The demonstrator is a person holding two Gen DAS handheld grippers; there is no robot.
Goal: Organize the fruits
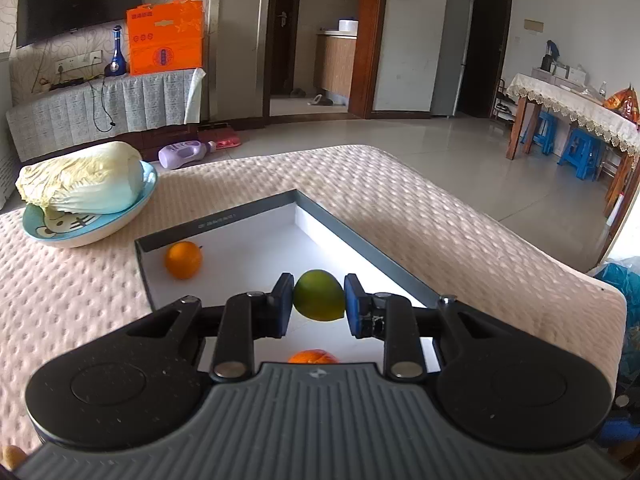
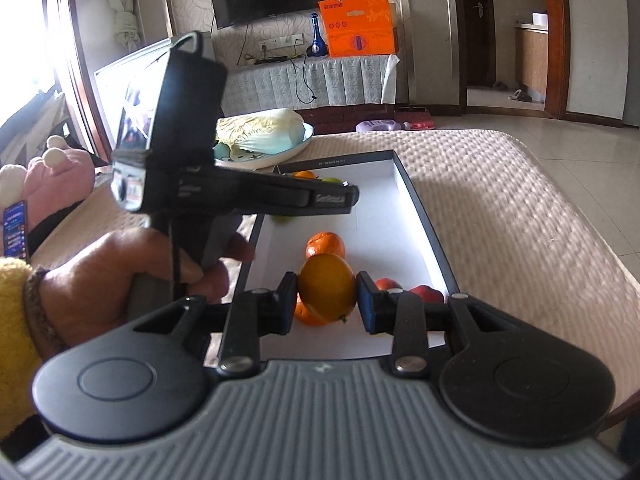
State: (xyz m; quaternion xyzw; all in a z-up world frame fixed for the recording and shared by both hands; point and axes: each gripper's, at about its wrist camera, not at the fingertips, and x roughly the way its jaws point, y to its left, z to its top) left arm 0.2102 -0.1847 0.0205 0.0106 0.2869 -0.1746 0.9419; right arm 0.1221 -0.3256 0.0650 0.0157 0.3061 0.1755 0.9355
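Grippers: two. The left gripper (image 1: 319, 300) has its jaws closed onto a green citrus fruit (image 1: 319, 295), one blue pad on each flank, the fruit held at centre frame above the tray floor. The right gripper (image 2: 327, 300) has its jaws closed onto a large orange (image 2: 327, 288), pads pressed to both sides, at lower centre of its frame.

Tray (image 2: 404, 184): one, shallow, dark-rimmed, white inside, lying on a quilted pink cover (image 1: 400, 200).

Loose fruit in the tray:
- One orange (image 1: 183, 259) near the far left corner in the left wrist view, well apart from the jaws.
- One ridged mandarin (image 2: 325, 245) just beyond the held orange in the right wrist view; the orange patch (image 1: 313, 357) at the lower edge of the left view is possibly the same fruit.
- One further orange fruit (image 2: 306, 314), partly hidden behind the left pad.
- Two red fruits (image 2: 427, 293), peeking past the right finger; kind unclear.

Other: one napa cabbage (image 1: 86, 182) on one blue cartoon plate (image 1: 92, 232), upper left beside the tray. One hand (image 2: 132, 276) gripping the left gripper's handle.
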